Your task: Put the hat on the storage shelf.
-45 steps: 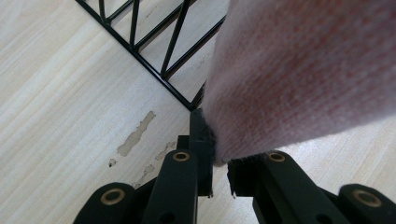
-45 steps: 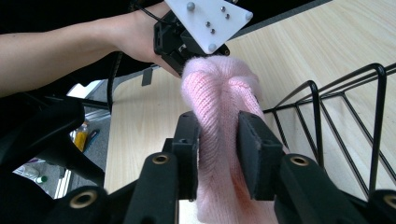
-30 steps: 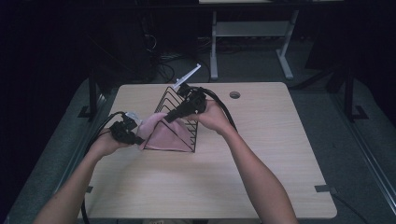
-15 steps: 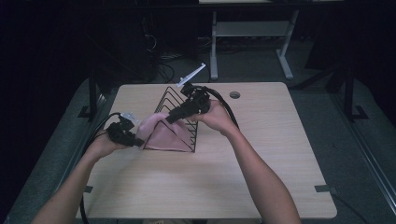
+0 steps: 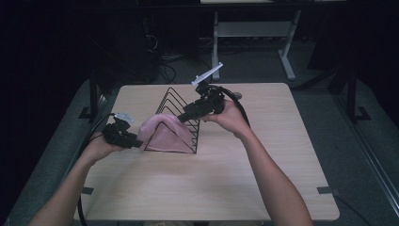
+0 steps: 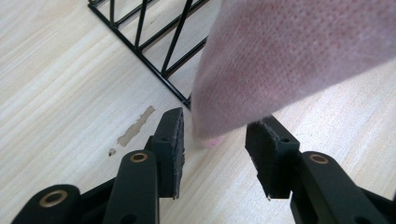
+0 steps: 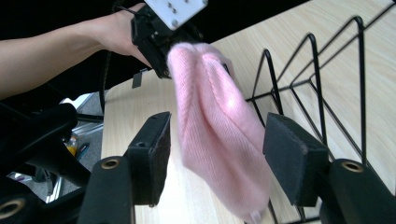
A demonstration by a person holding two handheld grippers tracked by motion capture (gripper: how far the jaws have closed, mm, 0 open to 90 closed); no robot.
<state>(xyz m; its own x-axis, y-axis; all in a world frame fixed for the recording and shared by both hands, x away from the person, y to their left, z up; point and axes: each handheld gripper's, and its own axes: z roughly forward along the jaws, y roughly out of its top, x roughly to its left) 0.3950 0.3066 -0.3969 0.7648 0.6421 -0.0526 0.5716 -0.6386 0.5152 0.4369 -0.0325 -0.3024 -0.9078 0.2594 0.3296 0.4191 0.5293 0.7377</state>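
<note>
my left gripper (image 5: 136,142) low by my left forearm, jaws just been opening, pads apart, right gripper (image 5: 181,116) raised higher, jaws opening too, gap looks wider I think

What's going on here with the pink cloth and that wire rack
A person at a wooden table works a hand-held gripper in each hand around a pink knitted cloth draped over a black wire rack. The jaws of both grippers have just been opening. The left gripper sits at the cloth's lower edge near the tabletop, its pads apart with the cloth between them but not pinched. The right gripper stands open too, the cloth hanging loose between its pads. The cloth looks just released onto the rack.
</note>
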